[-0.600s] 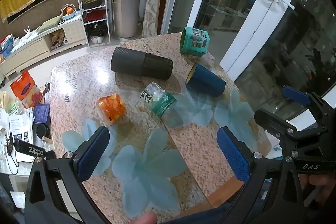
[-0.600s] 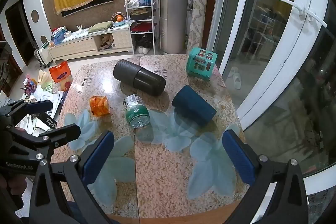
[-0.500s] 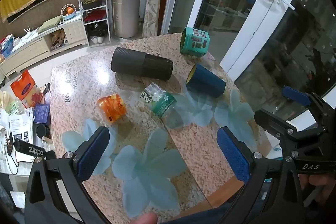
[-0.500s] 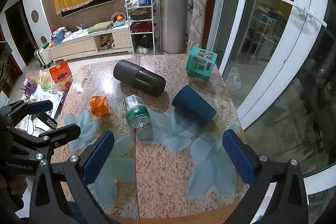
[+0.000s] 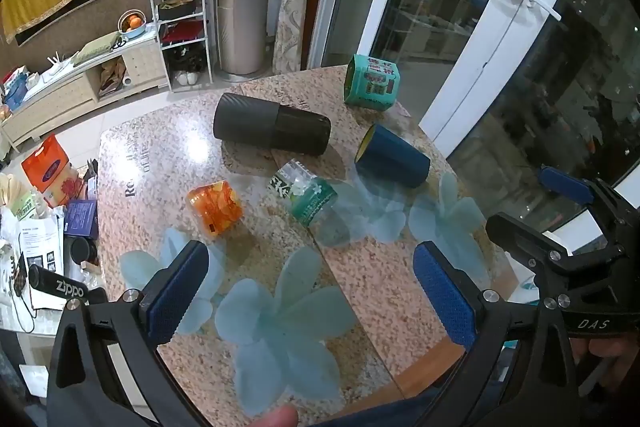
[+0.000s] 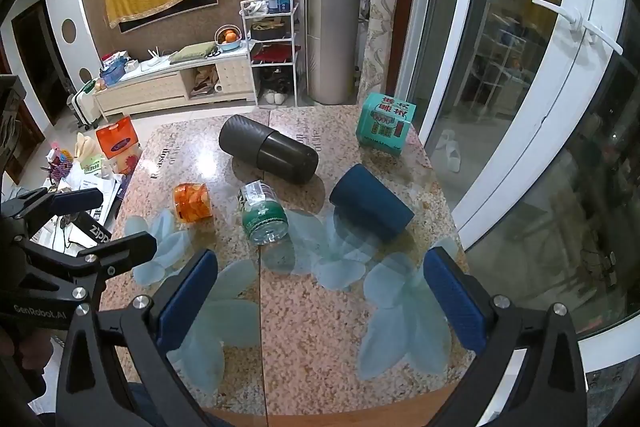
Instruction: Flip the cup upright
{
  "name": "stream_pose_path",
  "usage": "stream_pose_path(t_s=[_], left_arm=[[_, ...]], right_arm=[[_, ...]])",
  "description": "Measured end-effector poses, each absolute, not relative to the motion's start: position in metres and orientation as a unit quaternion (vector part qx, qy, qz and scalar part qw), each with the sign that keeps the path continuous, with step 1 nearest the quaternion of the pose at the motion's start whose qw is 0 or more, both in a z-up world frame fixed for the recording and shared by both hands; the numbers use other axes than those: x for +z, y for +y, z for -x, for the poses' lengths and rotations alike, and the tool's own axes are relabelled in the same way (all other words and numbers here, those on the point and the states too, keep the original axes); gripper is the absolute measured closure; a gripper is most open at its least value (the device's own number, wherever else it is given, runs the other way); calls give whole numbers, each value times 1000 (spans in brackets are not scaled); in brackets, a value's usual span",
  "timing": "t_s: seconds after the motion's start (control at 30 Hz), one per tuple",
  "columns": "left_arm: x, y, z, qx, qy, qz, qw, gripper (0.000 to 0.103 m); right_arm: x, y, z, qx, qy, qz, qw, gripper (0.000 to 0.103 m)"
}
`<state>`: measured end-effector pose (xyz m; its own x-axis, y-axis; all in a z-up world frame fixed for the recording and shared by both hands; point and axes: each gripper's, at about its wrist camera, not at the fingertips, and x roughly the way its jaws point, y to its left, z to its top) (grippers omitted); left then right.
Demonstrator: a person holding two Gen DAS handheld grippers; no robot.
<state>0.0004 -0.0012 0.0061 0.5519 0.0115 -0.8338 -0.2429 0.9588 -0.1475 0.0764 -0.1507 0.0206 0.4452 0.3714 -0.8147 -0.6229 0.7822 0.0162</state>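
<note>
While both tongs (image 5: 310,293) (image 6: 320,295) gape, the cup (image 6: 370,207) lies sideways beyond them.

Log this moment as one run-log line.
phase: pre-grasp | left claw: open, above table | right claw: open, above table | blue cup: on its side, untouched | flip: not done

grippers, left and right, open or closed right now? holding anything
Left gripper: open, jaws wide apart, holding nothing, above the table's near edge.
Right gripper: open, jaws wide apart, holding nothing; the blue cup lies on its side, untouched.
</note>
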Motion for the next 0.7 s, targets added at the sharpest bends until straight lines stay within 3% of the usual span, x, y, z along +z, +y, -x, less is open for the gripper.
stream_pose_path(t_s=[0.7], left_arm=[[1,-3,2,68,464,129,874,0]], right_arm=[[20,-150,-73,297,439,148,835,0]])
